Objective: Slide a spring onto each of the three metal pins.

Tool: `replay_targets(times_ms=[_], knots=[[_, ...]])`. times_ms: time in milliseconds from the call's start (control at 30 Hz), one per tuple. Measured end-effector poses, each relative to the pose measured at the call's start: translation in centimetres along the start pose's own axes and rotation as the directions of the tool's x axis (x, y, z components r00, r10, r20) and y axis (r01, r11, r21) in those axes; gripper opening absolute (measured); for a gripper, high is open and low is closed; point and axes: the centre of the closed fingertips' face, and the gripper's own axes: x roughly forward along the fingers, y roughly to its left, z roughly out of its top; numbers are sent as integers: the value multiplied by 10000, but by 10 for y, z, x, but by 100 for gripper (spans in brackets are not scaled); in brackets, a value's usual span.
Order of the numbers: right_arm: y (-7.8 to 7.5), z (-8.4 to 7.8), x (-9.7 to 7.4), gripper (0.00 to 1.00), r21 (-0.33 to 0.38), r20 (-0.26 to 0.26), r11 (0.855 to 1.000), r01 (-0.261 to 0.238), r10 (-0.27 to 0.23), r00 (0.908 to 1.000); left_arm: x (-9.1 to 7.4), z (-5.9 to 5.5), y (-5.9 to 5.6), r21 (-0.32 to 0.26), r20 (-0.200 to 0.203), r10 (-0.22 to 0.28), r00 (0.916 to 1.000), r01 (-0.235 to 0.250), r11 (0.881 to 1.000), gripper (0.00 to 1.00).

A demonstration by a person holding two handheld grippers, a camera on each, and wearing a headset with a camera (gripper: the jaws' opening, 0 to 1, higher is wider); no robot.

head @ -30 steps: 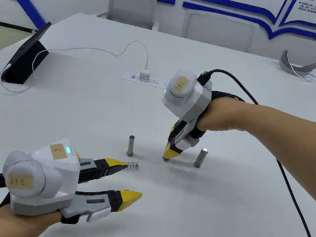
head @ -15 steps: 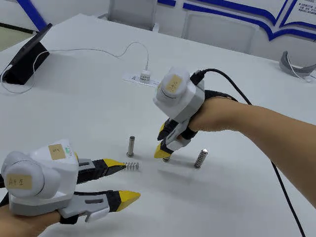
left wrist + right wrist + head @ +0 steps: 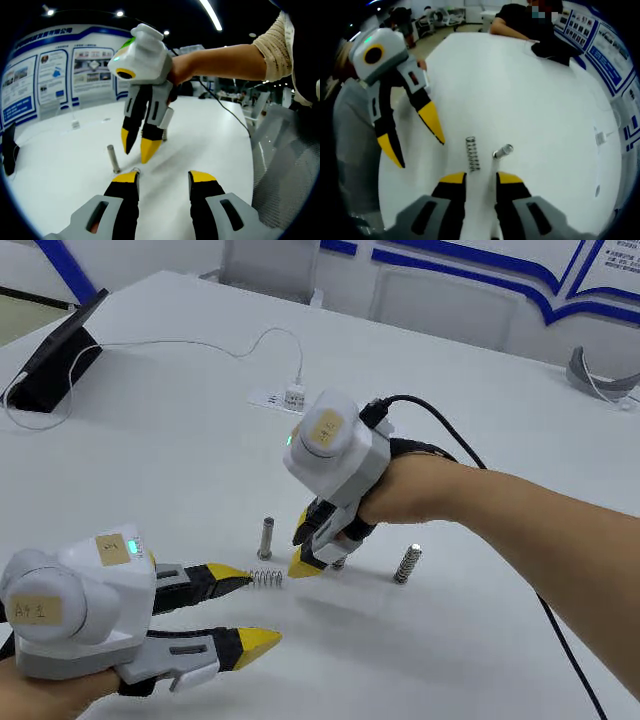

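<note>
The left gripper (image 3: 256,610) was held low over the table (image 3: 150,440), jaws wide apart and empty. A loose spring (image 3: 266,578) was noted lying flat just off its upper tip. The right gripper (image 3: 303,550) was pointed down just beside that spring, jaws slightly apart, nothing held. A bare pin (image 3: 266,537) was seen upright nearby, and a spring-sleeved pin (image 3: 406,562) beyond the right gripper.

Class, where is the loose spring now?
Head view: the loose spring lies flat between the left gripper and right gripper, near the bare pin.
</note>
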Motion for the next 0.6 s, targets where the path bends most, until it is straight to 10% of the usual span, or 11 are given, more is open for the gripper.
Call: replay_targets(times_ms=[600], knots=[[9, 1, 23, 18, -656, 3, 9973, -315, 316, 9995, -6, -1, 4, -41, -77, 159, 9998, -159, 9999, 39]])
